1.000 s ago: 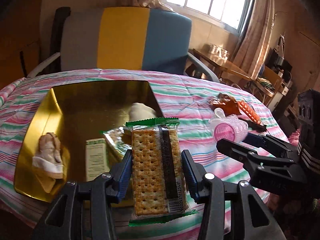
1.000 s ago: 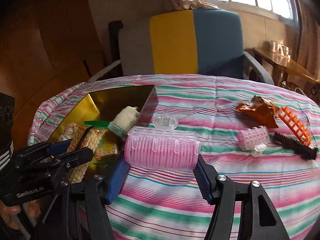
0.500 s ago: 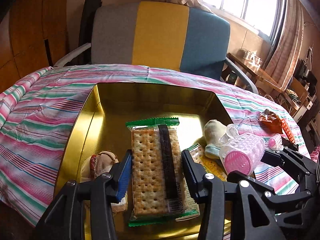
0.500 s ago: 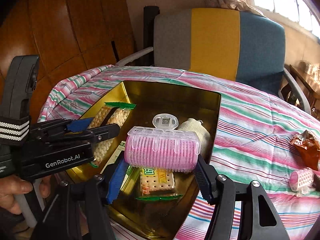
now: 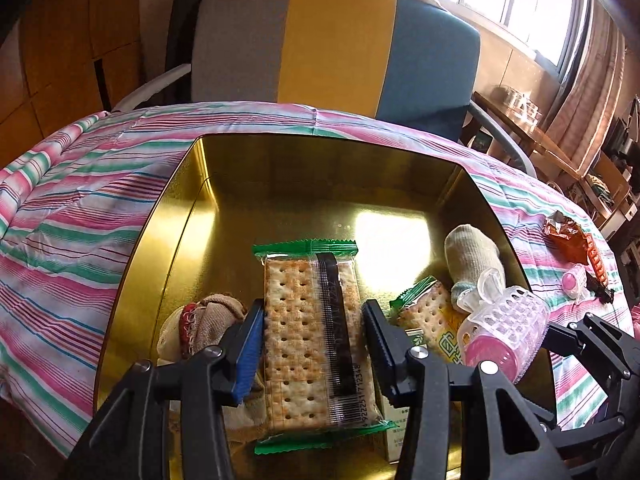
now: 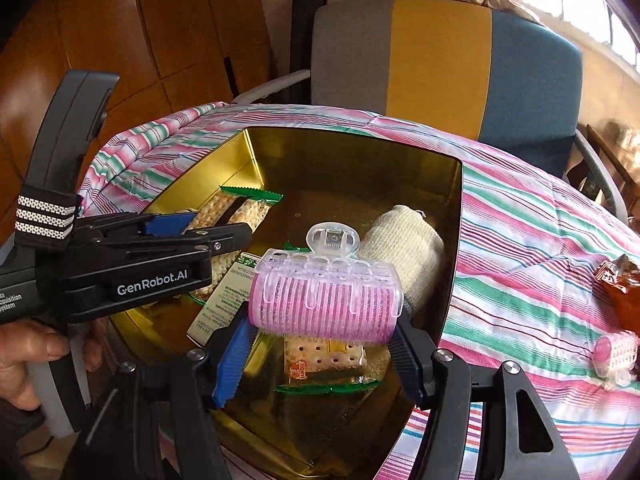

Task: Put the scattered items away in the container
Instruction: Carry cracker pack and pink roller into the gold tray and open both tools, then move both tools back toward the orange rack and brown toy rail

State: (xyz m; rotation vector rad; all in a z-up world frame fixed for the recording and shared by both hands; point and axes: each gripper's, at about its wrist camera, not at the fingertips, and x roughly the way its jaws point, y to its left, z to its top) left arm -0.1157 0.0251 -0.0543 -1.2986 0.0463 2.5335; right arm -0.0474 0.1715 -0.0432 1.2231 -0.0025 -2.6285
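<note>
A gold tin (image 5: 184,216) (image 6: 450,240) sits on the striped tablecloth. My left gripper (image 5: 312,344) is shut on a green-edged cracker pack (image 5: 316,344) and holds it over the tin's near part. My right gripper (image 6: 324,344) is shut on a large pink hair roller (image 6: 326,300) (image 5: 504,336), held above the tin's near right part. In the tin lie a rolled cream sock (image 6: 404,248), another cracker pack (image 6: 324,360), a small green-white box (image 6: 218,304) and a beige cloth item (image 5: 200,328).
On the cloth to the right lie a small pink roller (image 6: 616,350) (image 5: 574,282), an orange-brown wrapper (image 6: 620,292) (image 5: 564,234) and an orange comb (image 5: 596,264). A grey, yellow and blue chair (image 5: 340,44) stands behind the table.
Both grippers have moved left from above the tablecloth to above the tin, each carrying its item. The tin now fills both views.
</note>
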